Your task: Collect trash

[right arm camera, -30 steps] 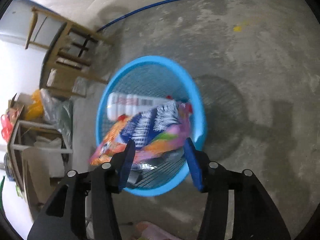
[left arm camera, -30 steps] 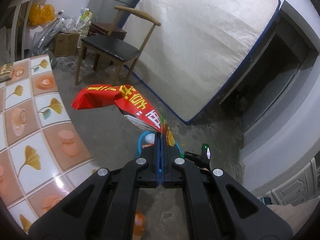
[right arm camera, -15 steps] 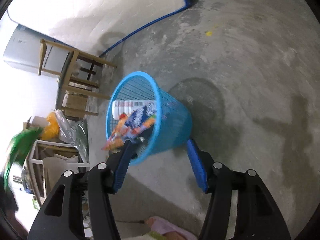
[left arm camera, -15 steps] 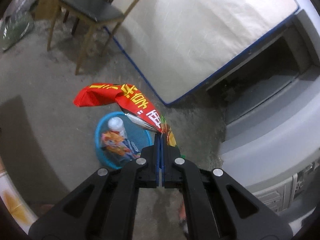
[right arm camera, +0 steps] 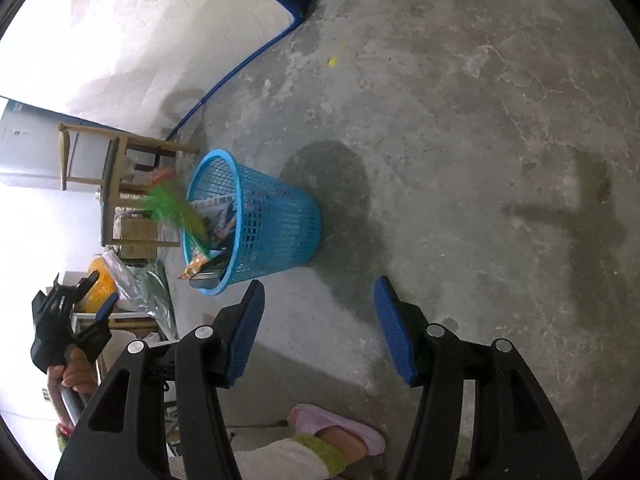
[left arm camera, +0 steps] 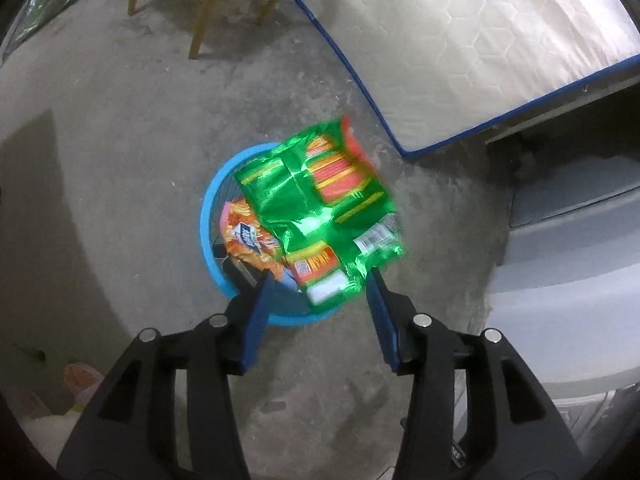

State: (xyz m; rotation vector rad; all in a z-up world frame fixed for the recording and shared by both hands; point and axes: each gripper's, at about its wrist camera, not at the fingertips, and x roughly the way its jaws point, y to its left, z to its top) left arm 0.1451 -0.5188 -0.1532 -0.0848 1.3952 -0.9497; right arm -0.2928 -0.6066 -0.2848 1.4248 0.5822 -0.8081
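Left gripper (left arm camera: 318,282): jaws opening, pads clear of the green wrapper (left arm camera: 320,200), which hangs loose just above the blue basket (left arm camera: 208,216). Right gripper (right arm camera: 318,304): jaws apart, nothing between them, over bare concrete floor (right arm camera: 460,140) beside the basket. Basket holds other wrappers. Mattress (left arm camera: 460,32) and chair (right arm camera: 112,176) nearby.

A bare, stained concrete floor (right arm camera: 460,128) fills most of both views, crossed by hard shadows. A cream quilted mattress (left arm camera: 472,36) with blue piping lies along the floor's edge, and beside it stands a wooden chair (right arm camera: 116,184), its legs resting on the concrete. Behind the chair are a pale cabinet (right arm camera: 36,148) and a bright white wall.
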